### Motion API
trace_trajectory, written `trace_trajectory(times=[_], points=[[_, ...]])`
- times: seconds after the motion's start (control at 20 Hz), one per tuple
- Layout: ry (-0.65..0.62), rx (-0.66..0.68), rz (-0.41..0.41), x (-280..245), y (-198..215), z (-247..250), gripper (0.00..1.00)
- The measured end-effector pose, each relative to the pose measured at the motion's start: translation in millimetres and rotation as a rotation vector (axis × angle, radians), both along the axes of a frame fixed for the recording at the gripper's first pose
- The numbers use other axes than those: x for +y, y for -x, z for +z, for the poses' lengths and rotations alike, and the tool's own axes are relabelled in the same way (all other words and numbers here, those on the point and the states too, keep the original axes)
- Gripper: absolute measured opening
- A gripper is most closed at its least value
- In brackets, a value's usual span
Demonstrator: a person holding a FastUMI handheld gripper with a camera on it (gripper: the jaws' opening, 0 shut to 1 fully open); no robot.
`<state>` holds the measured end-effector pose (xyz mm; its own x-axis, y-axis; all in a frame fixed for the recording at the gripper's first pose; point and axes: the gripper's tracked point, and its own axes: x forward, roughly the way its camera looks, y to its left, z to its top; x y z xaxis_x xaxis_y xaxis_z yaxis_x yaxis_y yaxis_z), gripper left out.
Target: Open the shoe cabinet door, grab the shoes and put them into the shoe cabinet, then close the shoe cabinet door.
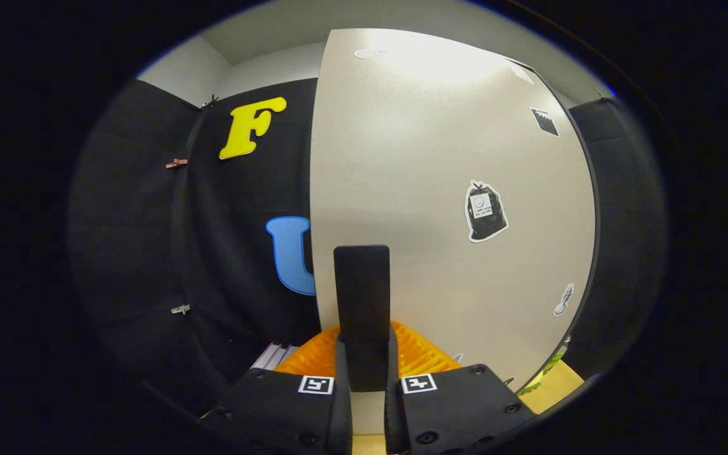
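We are looking at black cloth walls (149, 240) hanging beyond the hand-held gripper (367, 404), small clips (176, 163) pinning them. Above them, pale grey room walls (263, 66) are meeting a ceiling (288, 25), and bright light is glaring overhead.

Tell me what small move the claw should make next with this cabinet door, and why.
Probably ease the black handle along the door's swing arc. The claw looks shut on that handle, and the beige cabinet door shows its free edge against the booth wall, so it seems partway swung.
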<state>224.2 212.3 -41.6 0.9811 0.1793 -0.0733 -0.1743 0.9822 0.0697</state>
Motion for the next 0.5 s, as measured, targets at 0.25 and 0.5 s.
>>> trace_trajectory(times=[0.25, 0.5], points=[[-0.013, 0.005, 0.054, -15.1, 44.6, 9.8, 0.24], [-0.034, 0.015, 0.081, -39.6, 69.9, 10.5, 0.24]])
